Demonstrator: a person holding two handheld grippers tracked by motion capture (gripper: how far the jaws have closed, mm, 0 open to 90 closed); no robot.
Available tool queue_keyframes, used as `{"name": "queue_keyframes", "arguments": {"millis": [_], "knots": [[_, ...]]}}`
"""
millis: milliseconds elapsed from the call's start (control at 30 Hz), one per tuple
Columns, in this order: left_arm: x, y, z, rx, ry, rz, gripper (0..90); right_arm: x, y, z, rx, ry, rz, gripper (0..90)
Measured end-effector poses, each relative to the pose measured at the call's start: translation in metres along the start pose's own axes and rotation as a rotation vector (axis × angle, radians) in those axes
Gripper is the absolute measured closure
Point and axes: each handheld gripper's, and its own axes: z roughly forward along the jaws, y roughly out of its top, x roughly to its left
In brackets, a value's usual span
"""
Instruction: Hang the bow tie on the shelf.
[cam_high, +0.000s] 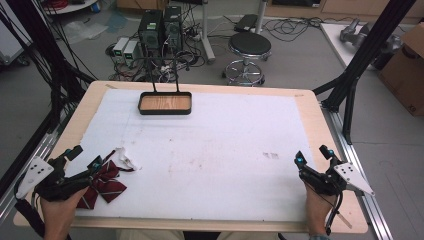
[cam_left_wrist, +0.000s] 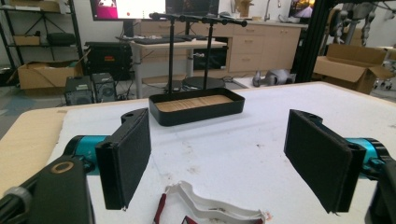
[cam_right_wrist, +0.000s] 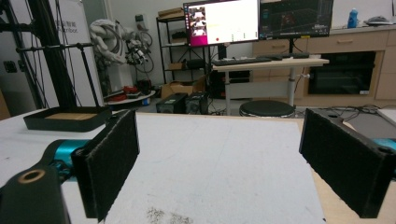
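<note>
Near the front left corner of the desk (cam_high: 310, 107), on the white mat (cam_high: 215, 150), lies a dark red striped bow tie (cam_high: 102, 181) with a white strap (cam_high: 126, 158) curling off its upper right. Its left part is hidden under the left gripper (cam_high: 85, 159). In the left gripper view the strap (cam_left_wrist: 210, 207) sits at the bottom edge between the jaws, cut off by the frame; just a sliver of red shows, so the tie's body is hard to read there. The left gripper's jaws are spread wide, grasping nothing; one fingertip sits just above the tie, contact unclear. Left gripper (cam_left_wrist: 217, 158) pads are black foam on teal mounts.

The right gripper (cam_high: 312, 156) sits near the front right corner, well apart from the tie, jaws released and wide, nothing between them. In the right gripper view, the right gripper (cam_right_wrist: 219, 163) faces bare mat with faint dirt specks at the bottom.

A black tray (cam_high: 165, 103) with a wood-coloured bottom stands at the middle of the far edge, with a thin black stand (cam_high: 165, 70) rising from behind it; the stand's foot is hidden by the tray wall. Same tray (cam_left_wrist: 196, 108) straight ahead in the left gripper view, and off to the left (cam_right_wrist: 67, 119) in the right gripper view, partly cut by the jaw.

A hand (cam_high: 60, 212) and the other hand (cam_high: 316, 210) enter from the bottom, cut off at the wrist. Beyond the desk: a round stool (cam_high: 249, 47), computer boxes (cam_high: 160, 30), tangled cables, too small to sort out.
</note>
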Motion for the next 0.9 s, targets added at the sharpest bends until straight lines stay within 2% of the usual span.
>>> {"name": "queue_keyframes", "arguments": {"millis": [200,400,433,600,800,900], "knots": [[0.003,0.002,-0.001,-0.008,0.002,0.006,23.4,0.002,0.001,-0.001,0.002,0.010,-0.010,11.1],[0.005,0.002,-0.003,-0.009,-0.021,0.019,23.3,0.002,0.001,-0.003,-0.004,0.014,-0.006,11.1],[0.006,0.001,-0.004,0.009,-0.009,0.033,23.4,0.002,0.001,-0.003,-0.005,0.015,-0.010,11.1],[0.010,-0.008,-0.009,0.051,0.022,0.041,23.4,0.002,0.002,-0.004,-0.011,0.019,-0.002,11.1],[0.013,-0.018,-0.014,0.099,0.035,0.066,23.9,0.002,0.002,0.000,-0.009,0.025,-0.005,11.2],[0.019,-0.029,-0.017,0.155,0.056,0.062,27.4,0.003,0.002,0.002,-0.011,0.032,-0.004,11.1]]}}
